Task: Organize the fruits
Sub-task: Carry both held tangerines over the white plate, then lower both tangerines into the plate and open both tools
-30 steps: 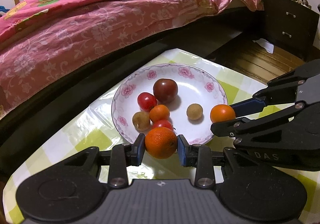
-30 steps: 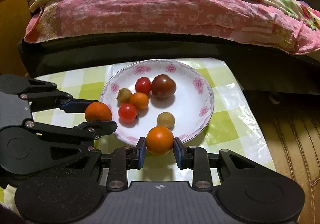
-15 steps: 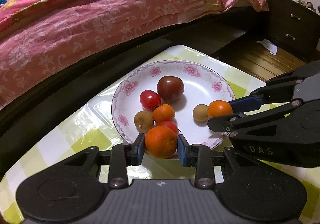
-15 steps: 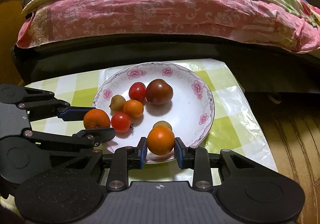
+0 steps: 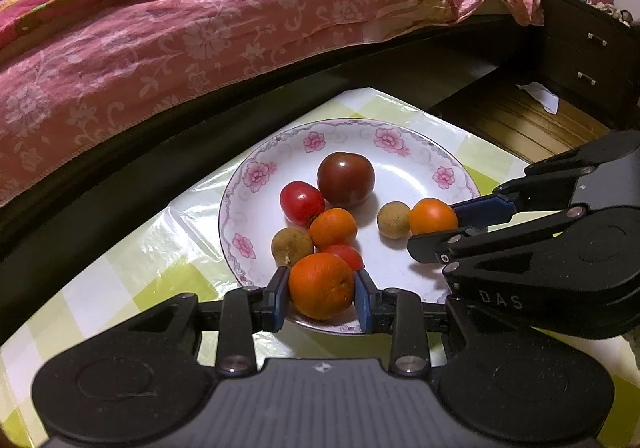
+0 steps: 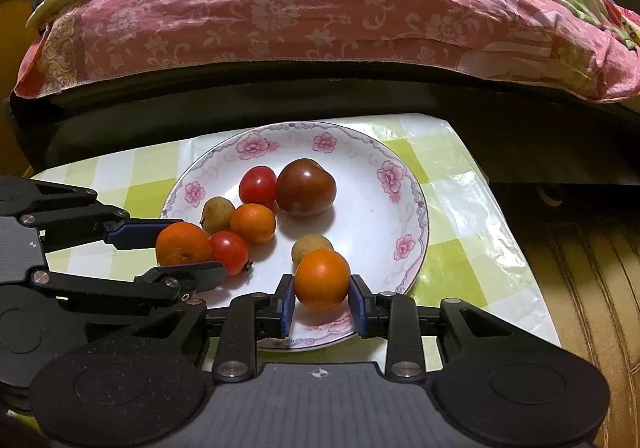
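A white plate with pink flowers (image 5: 416,152) (image 6: 404,184) holds a dark tomato (image 5: 346,179) (image 6: 306,187), two red tomatoes, a small orange (image 5: 333,227) (image 6: 253,223) and two brown longans. My left gripper (image 5: 321,290) (image 6: 182,246) is shut on an orange (image 5: 321,285) (image 6: 183,244) over the plate's near-left rim. My right gripper (image 6: 322,302) (image 5: 434,222) is shut on another orange (image 6: 322,279) (image 5: 433,216) inside the plate, beside a longan (image 6: 310,246) (image 5: 393,219).
The plate sits on a green-and-white checked tablecloth (image 5: 120,288) (image 6: 460,232). A bed with a pink floral cover (image 5: 180,28) (image 6: 280,16) stands close behind the table. A dark drawer unit (image 5: 584,60) and wooden floor lie to the right.
Both grippers have moved forward with their oranges, from the plate's near rim to over the plate. The right orange now sits next to a longan.
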A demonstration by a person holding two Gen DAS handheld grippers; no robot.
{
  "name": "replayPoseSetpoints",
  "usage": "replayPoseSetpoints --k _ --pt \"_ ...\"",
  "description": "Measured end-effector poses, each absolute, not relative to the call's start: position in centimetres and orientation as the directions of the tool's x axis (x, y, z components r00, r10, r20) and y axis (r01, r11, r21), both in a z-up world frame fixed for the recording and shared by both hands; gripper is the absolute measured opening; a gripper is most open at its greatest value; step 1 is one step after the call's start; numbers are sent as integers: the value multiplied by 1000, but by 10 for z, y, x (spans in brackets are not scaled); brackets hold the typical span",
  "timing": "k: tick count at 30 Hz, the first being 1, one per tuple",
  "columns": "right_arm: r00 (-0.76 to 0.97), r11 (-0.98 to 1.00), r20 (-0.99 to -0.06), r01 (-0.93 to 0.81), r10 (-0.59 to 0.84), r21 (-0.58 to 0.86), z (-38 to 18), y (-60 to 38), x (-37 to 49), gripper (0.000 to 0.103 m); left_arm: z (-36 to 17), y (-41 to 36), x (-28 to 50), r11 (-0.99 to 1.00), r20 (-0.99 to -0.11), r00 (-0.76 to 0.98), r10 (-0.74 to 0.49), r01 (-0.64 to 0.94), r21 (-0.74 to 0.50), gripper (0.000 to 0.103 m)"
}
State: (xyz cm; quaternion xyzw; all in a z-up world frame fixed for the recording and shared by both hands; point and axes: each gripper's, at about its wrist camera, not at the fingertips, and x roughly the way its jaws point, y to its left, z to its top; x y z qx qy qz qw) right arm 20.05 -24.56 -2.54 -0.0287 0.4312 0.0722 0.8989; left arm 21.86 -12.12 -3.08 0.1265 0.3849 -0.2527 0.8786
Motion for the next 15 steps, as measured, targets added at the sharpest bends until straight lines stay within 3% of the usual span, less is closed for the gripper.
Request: replayPoseSetpoints --k 15 --pt "629 990 -772 -139 93 5 -24 -248 202 29 -32 -123 219 846 -732 583 -352 533 17 41"
